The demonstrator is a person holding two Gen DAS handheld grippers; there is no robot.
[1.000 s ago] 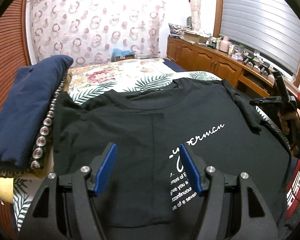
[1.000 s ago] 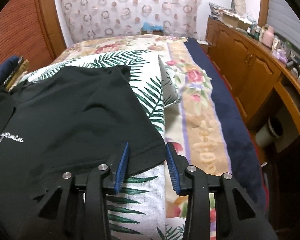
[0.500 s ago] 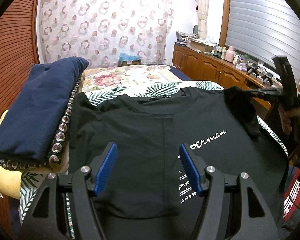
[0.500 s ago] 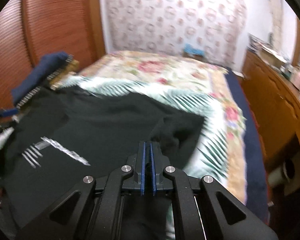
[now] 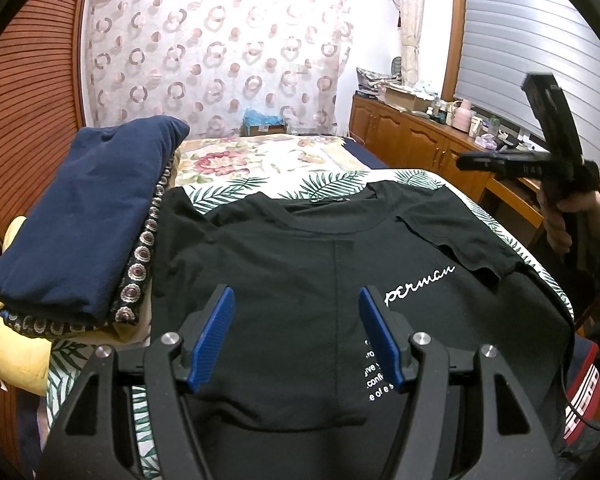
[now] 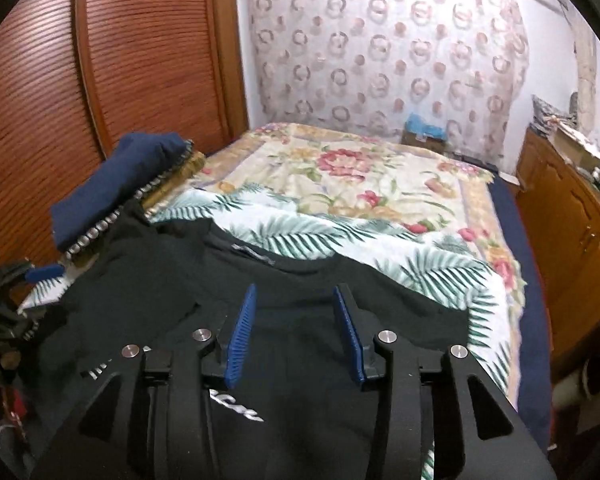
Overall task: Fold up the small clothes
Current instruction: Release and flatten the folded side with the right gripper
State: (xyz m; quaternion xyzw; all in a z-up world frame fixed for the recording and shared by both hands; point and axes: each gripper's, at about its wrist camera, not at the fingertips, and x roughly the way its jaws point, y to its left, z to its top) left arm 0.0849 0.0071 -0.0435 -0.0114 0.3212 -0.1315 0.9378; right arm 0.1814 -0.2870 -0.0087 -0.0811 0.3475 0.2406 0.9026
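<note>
A black T-shirt [image 5: 300,264] with white lettering lies flat on the leaf-print bed cover [image 5: 328,182]. Its left half is folded in, and its right sleeve [image 5: 460,240] lies folded onto the chest. My left gripper [image 5: 296,320] is open and empty above the shirt's lower middle. My right gripper [image 6: 294,312] is open and empty above the shirt [image 6: 172,292] near the collar. In the left wrist view the right gripper [image 5: 540,156] is held up in the air at the right, clear of the shirt.
A pile of folded clothes with a navy garment [image 5: 84,208] on top sits left of the shirt; it also shows in the right wrist view [image 6: 112,184]. A wooden cabinet [image 5: 420,148] with clutter runs along the right. A slatted wooden door [image 6: 60,92] is at the left.
My right gripper closed on the right sleeve, carried it inward onto the chest, then opened and lifted away. My left gripper stayed open and rose slightly.
</note>
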